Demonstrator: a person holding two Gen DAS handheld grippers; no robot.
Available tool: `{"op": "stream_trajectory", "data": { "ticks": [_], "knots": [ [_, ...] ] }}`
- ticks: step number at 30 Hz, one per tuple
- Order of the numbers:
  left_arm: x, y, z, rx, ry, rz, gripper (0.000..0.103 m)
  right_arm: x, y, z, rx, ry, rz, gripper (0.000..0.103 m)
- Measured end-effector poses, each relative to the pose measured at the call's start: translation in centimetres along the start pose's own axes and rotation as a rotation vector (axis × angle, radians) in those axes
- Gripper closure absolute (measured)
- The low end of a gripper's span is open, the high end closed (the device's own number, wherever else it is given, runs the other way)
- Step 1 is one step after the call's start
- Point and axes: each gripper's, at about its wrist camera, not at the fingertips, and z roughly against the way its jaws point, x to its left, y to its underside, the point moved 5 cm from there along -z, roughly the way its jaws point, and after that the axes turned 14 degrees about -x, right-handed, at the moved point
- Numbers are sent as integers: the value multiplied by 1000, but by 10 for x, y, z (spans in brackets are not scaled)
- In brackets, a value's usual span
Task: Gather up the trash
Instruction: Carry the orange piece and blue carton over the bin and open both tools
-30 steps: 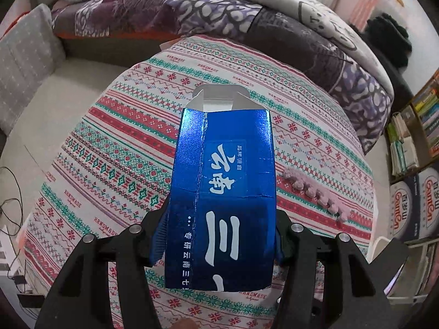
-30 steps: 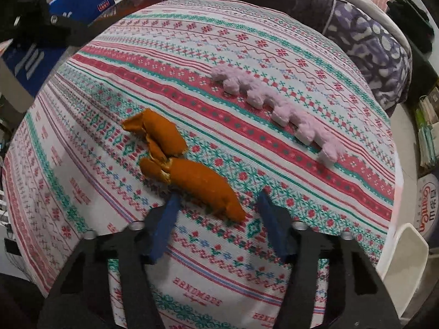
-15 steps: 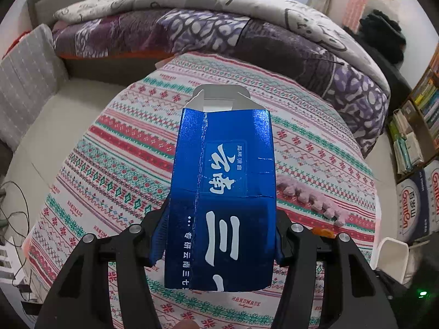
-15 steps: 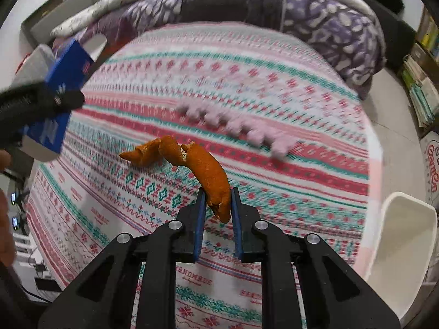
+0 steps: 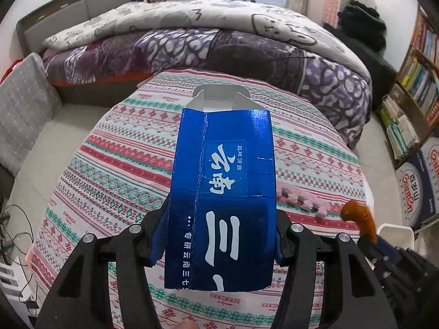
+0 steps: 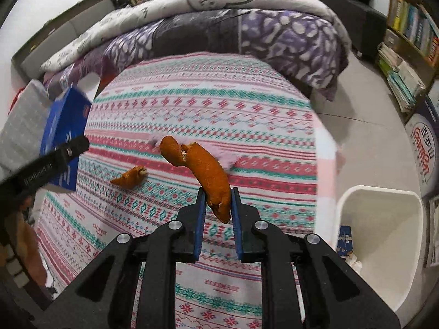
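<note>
From the left wrist view, a blue carton (image 5: 222, 200) is seen pinched upright between the fingers of the left gripper (image 5: 221, 235), held above a round worktop (image 5: 115, 164) covered in a patterned cloth; a pink strip (image 5: 301, 198) lies on the cloth to the right. From the right wrist view, an orange peel (image 6: 208, 175) is seen clamped between the near-closed fingers of the right gripper (image 6: 218, 208), lifted clear of the cloth. A smaller peel piece (image 6: 129, 178) is left on the worktop. A white bin (image 6: 381, 241) stands on the floor at lower right; the peel is best carried fully over its rim before being released.
</note>
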Motion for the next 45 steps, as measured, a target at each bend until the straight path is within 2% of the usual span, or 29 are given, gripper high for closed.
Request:
{"op": "stream_trajectory", "data": {
  "ticks": [9, 19, 24, 33, 36, 37, 45],
  "knots": [
    [-41, 8, 13, -36, 50, -61, 46, -50, -12, 27, -53, 52, -115, 86],
    [-84, 14, 33, -79, 117, -103, 46, -122, -10, 62, -97, 158, -248, 86],
    [-110, 22, 43, -86, 161, -125, 46, -161, -3, 82, -114, 221, -308, 86],
    [-162, 43, 55, -63, 258, -169, 46, -199, 7, 100, -130, 278, -390, 83],
    [-183, 55, 59, -43, 305, -189, 46, -211, 9, 109, -149, 303, -426, 62],
    [-188, 59, 60, -37, 318, -194, 46, -216, 9, 112, -157, 311, -438, 59],
    [-247, 96, 76, 6, 456, -291, 46, -242, 15, 124, -180, 338, -515, 44]
  ]
}}
